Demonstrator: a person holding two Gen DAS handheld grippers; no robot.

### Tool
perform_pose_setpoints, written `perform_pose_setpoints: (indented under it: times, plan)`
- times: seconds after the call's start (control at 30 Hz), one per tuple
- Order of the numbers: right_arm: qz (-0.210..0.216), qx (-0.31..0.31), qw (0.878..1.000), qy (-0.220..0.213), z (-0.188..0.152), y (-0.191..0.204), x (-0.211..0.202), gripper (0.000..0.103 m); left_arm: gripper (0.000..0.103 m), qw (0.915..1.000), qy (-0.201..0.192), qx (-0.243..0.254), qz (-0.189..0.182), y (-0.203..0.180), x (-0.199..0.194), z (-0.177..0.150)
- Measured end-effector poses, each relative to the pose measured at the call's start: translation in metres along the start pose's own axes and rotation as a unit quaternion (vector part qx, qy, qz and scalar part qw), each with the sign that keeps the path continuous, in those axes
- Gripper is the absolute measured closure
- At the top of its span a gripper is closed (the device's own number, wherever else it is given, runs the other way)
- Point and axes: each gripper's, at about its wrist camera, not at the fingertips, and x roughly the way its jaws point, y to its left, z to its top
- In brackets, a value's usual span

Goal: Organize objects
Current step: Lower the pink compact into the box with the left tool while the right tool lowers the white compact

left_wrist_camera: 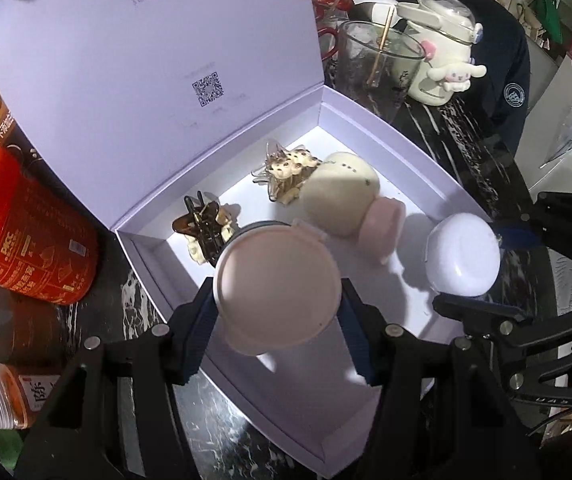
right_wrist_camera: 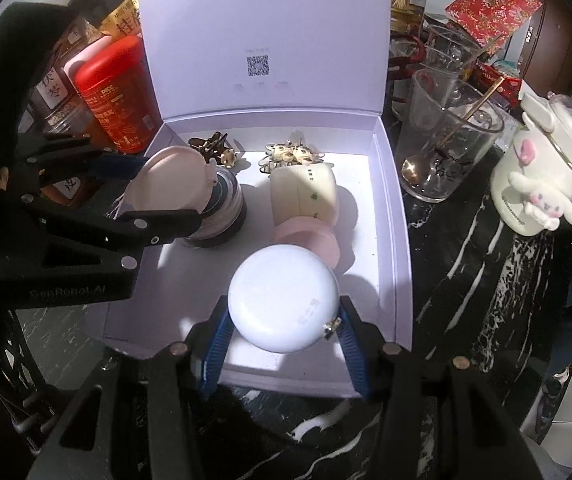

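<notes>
Both grippers tilt steeply down over the open box (right_wrist_camera: 389,216): left gripper (left_wrist_camera: 278,304) jaws clamp the pink-lidded jar (left_wrist_camera: 276,280); right gripper (right_wrist_camera: 284,320) jaws clamp the white round case (right_wrist_camera: 284,304).

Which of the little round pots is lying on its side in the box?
The cream pot with the pink cap, lying beside the hair clips; the pink-lidded one and white one are held.

Hard sunlight glares off the white box (right_wrist_camera: 389,208) floor, casting crisp shadows; fisheye edges curve, dark and soft.
</notes>
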Motion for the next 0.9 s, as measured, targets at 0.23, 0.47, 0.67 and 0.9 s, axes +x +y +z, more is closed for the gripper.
perform_pose_setpoints:
  times: [0.23, 0.47, 0.67, 0.9]
  plan:
    - [0.004, 0.006, 1.0, 0.008, 0.001, -0.006, 0.013, 0.051, 0.046, 1.0, -0.001, -0.007, 0.004, 0.004, 0.01, 0.006]
    - [0.007, 0.012, 1.0, 0.018, 0.002, -0.01, 0.027, 0.051, 0.046, 0.9999, 0.0, -0.009, 0.009, 0.007, 0.019, 0.009]
    - [0.008, 0.015, 0.999, 0.028, 0.0, -0.013, 0.035, 0.051, 0.046, 0.9998, -0.009, -0.009, 0.013, 0.009, 0.023, 0.011]
    - [0.004, 0.014, 0.999, 0.035, 0.0, -0.014, 0.042, 0.051, 0.046, 0.9997, -0.017, -0.007, 0.015, 0.009, 0.025, 0.013]
